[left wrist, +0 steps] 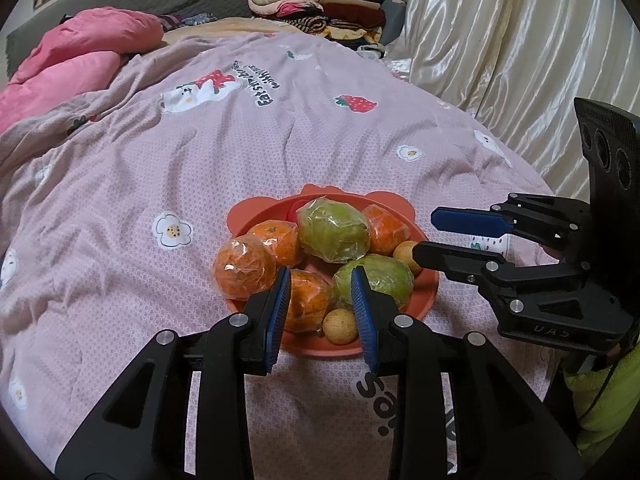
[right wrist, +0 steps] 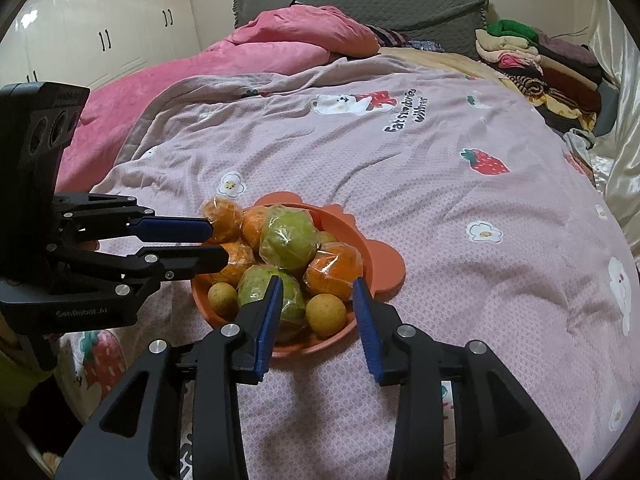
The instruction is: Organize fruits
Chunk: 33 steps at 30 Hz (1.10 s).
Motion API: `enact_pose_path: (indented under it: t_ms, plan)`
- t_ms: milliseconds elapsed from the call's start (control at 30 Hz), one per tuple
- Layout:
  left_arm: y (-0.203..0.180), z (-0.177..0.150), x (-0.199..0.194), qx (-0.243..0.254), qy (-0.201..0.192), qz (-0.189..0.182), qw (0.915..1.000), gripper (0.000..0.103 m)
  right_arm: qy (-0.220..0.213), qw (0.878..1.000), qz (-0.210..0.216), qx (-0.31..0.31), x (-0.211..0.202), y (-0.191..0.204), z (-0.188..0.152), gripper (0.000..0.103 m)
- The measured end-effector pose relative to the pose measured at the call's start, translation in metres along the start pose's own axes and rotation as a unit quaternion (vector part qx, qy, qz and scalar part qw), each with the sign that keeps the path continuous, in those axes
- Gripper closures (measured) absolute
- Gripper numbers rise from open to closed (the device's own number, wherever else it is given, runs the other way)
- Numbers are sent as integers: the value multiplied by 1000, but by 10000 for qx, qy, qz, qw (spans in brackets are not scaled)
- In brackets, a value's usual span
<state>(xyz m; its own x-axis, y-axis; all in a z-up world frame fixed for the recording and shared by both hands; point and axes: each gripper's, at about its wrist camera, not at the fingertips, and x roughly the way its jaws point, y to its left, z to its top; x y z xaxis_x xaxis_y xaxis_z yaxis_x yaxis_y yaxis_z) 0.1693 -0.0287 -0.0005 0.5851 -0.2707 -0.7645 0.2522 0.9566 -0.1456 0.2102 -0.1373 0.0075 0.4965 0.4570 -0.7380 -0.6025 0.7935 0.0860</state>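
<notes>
Four oranges (left wrist: 245, 270) — crinkly plastic wrap

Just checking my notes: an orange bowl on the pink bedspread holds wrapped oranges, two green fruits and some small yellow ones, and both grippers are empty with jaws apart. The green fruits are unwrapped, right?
Not quite. The green fruits are wrapped in clear plastic too, as the left wrist view shows by the crinkled, shiny film. The rest holds: the bowl sits on the bedspread, and the left gripper and right gripper are empty.
</notes>
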Motion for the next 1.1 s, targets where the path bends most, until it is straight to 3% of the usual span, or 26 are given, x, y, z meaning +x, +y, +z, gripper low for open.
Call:
enact_pose_path:
  t_ms: [67, 233, 733, 1100]
  plan:
    - [0, 0, 0, -14, -1, 10, 10000, 72, 7, 10000, -24, -12, -1, 0, -1, 64]
    - [1, 0, -1, -29, -27, 24, 10000, 71, -4, 10000, -62, 10, -3, -1, -2, 59]
    - [7, 5, -13, -134, -193, 102, 9997, 56, -27, 9999, -168, -22, -8, 3, 0, 46]
    - [9, 8, -19, -193, -286, 119, 9993, 46, -81, 9996, -271, -37, -13, 8, 1, 29]
